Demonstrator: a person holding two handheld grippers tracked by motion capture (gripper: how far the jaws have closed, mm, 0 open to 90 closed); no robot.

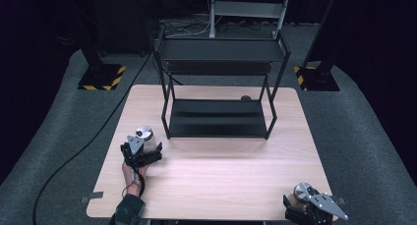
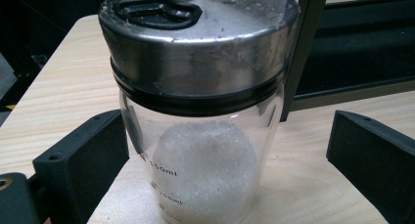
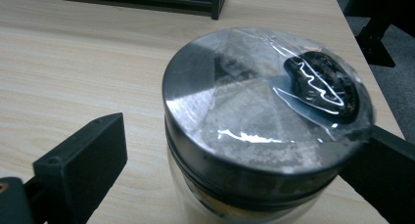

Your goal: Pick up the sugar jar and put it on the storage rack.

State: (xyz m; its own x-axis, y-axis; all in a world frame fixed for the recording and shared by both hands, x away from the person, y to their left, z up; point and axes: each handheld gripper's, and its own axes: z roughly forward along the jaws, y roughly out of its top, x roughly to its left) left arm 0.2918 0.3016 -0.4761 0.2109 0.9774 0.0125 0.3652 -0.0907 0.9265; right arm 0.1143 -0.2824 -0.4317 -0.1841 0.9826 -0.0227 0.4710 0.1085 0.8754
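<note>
A glass jar point(image 1: 144, 133) with a steel lid stands on the left of the wooden table point(image 1: 221, 171). In the left gripper view this jar point(image 2: 200, 150) holds white grains. My left gripper point(image 1: 143, 145) point(image 2: 222, 136) is open around it: the left jaw sits right at the glass and the right jaw stands well clear. At the table's front right corner, a second steel-lidded jar point(image 1: 303, 190) point(image 3: 264, 116), its lid wrapped in clear film, stands between the open jaws of my right gripper point(image 1: 302, 200) point(image 3: 249, 136). There is a gap at its left jaw.
A black two-shelf rack point(image 1: 219, 119) stands at the back middle of the table, with a small dark object point(image 1: 245, 98) behind it. A black cable point(image 1: 74, 156) runs over the grey floor on the left. Stands with yellow-black bases point(image 1: 101, 77) flank the table's far side.
</note>
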